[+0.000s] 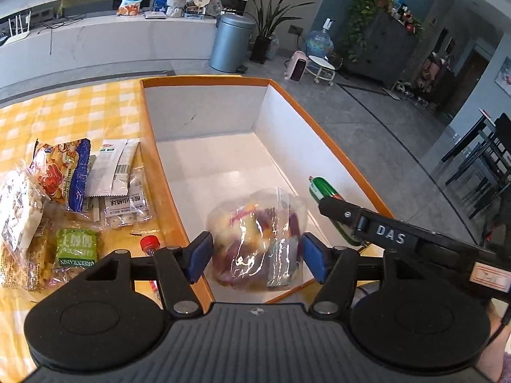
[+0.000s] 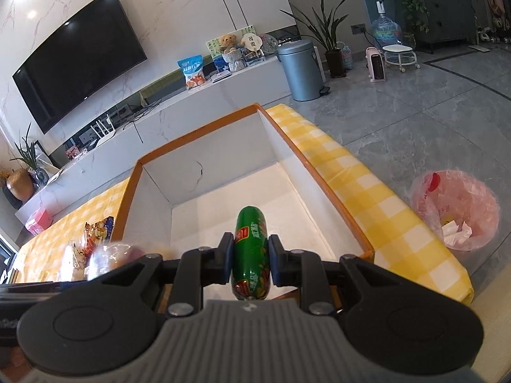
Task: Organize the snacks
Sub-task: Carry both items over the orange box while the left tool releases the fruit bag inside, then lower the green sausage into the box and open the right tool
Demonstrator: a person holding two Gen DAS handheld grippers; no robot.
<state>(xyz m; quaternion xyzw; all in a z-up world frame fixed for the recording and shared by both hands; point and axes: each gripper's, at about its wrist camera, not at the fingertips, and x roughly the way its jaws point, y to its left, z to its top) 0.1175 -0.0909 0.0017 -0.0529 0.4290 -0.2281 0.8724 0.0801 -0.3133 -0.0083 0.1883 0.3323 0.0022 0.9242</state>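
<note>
Green sausage (image 2: 250, 255) is sitting pinched in the right gripper (image 2: 250, 263) over the orange-rimmed box (image 1: 204, 78); the left gripper (image 1: 257, 255) is spreading around the clear snack bag (image 1: 255, 239) at the box's six o'clock

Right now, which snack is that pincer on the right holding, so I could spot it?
Find the big orange-rimmed box on the yellow checked tablecloth. Above its white floor, the right gripper clamps a green sausage: the only green, tube-shaped snack there.
</note>
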